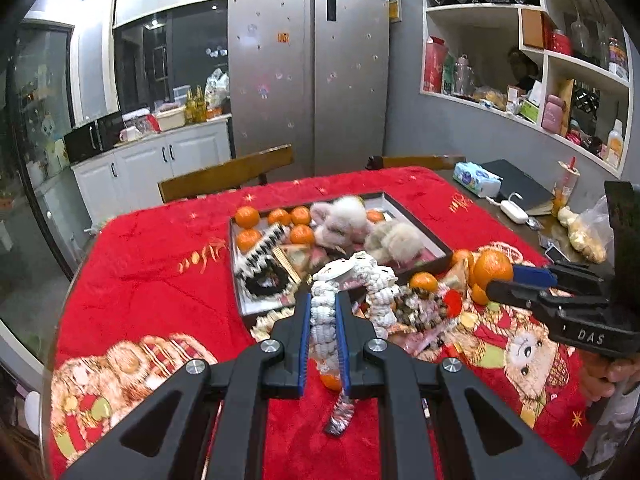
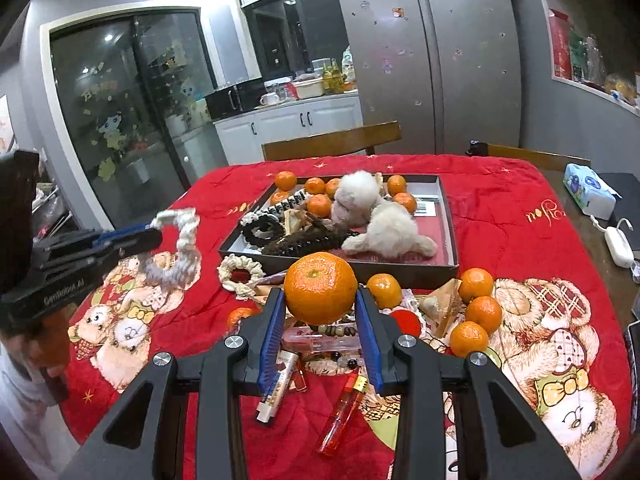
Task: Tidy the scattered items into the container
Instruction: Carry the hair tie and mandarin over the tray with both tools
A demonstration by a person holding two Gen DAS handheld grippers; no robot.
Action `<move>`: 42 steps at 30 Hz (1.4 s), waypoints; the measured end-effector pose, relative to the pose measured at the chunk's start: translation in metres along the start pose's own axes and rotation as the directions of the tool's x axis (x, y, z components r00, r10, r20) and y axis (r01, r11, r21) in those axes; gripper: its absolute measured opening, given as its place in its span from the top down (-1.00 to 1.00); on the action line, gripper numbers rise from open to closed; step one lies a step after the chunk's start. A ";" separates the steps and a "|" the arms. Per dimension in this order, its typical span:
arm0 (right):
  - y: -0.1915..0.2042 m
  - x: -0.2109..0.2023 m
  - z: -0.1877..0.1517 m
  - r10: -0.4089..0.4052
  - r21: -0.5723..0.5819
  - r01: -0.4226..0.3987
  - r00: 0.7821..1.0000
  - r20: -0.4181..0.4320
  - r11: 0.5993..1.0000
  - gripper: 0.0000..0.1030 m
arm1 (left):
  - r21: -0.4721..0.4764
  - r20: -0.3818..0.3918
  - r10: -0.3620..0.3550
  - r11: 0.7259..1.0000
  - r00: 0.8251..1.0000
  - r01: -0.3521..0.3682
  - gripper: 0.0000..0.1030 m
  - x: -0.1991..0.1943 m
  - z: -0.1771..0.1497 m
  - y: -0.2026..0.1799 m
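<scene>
Gripping a white scrunchie (image 1: 326, 316), the left gripper (image 1: 323, 312) hangs near the tray (image 1: 416, 220); the right gripper (image 2: 320, 300) clamps 1 orange (image 2: 320, 288) above scattered lighters (image 2: 340, 416) on the red cloth (image 2: 500, 208).

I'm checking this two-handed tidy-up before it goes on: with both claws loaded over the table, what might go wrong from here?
1. The right claw holds the round orange only by its sides; it may slip and roll into the loose oranges or off the table.
2. The white scrunchie in the left claw hangs limp and may snag the bead pile.
3. The box is crowded with plush toys, so drops may bounce out.
</scene>
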State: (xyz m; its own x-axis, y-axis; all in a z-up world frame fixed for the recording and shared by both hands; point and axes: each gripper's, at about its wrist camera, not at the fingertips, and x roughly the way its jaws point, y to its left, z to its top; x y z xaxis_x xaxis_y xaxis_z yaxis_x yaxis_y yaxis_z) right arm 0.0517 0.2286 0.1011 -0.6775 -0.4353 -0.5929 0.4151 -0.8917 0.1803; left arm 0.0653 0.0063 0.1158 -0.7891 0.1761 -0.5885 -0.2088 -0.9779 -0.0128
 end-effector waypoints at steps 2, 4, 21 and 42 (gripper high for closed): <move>0.002 -0.002 0.003 0.000 -0.007 0.000 1.000 0.010 1.000 0.33 | -0.010 0.004 -0.002 1.000 1.000 0.002 0.76 -0.002 0.006 0.002; 0.003 -0.004 0.006 0.006 -0.004 -0.006 1.000 0.016 1.000 0.33 | -0.015 0.006 -0.010 1.000 1.000 0.010 0.76 -0.004 0.011 0.003; -0.005 -0.009 0.053 0.020 -0.005 -0.020 0.998 0.056 1.000 0.33 | -0.034 0.035 -0.028 0.999 0.999 0.029 0.76 0.004 0.060 0.006; -0.038 0.038 0.083 -0.024 0.018 0.024 0.999 0.039 1.000 0.33 | -0.040 0.000 -0.054 0.998 0.999 0.054 0.76 0.093 0.085 0.019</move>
State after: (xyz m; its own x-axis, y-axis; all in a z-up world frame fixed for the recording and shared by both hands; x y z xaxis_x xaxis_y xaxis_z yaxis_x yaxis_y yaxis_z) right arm -0.0401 0.2357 0.1366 -0.7107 -0.4180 -0.5658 0.3882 -0.9038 0.1800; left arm -0.0615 0.0138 0.1292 -0.7765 0.2290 -0.5870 -0.2279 -0.9706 -0.0772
